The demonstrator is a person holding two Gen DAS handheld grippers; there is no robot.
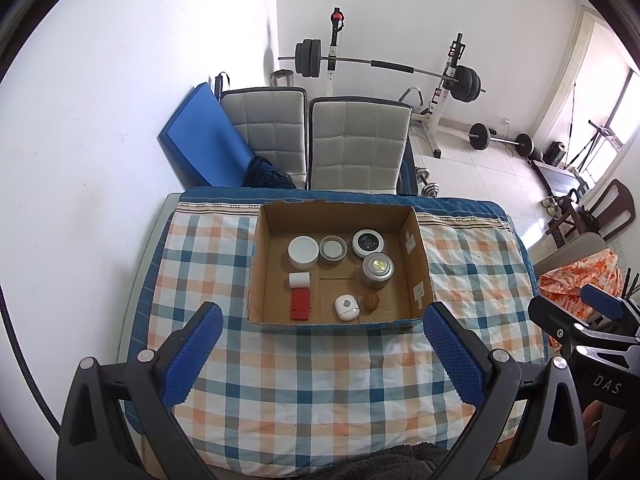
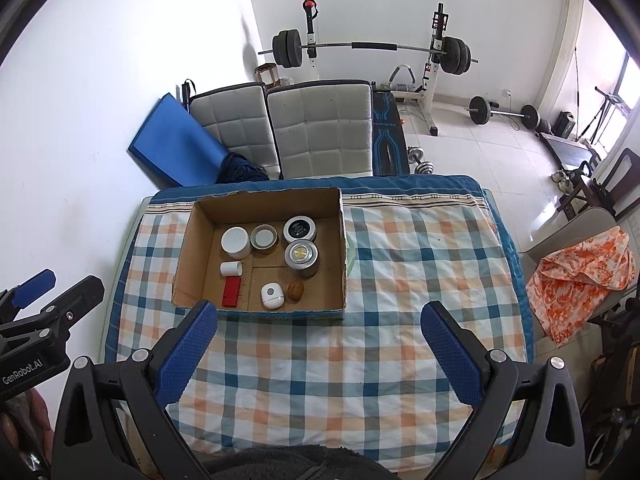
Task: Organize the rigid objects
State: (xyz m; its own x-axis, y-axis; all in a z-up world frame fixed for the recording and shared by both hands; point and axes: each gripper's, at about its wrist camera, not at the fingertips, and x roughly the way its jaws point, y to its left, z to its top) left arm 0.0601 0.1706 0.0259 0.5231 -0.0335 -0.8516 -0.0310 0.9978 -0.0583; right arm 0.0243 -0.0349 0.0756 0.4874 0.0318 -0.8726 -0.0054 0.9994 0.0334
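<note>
Inside the cardboard box point(image 1: 416, 256) on the checked counter point(image 1: 320, 368) sit all jars and small items; left claw point(image 1: 323, 360) and right claw point(image 2: 320, 354), both spread apart and empty, should withdraw without nudging it.

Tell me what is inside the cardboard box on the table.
The cardboard box holds a white lidded jar, a small open tin, a black-lidded tin, a silver tin, a white cylinder, a red block, a white device and a walnut. The jars' contents are hidden.
</note>
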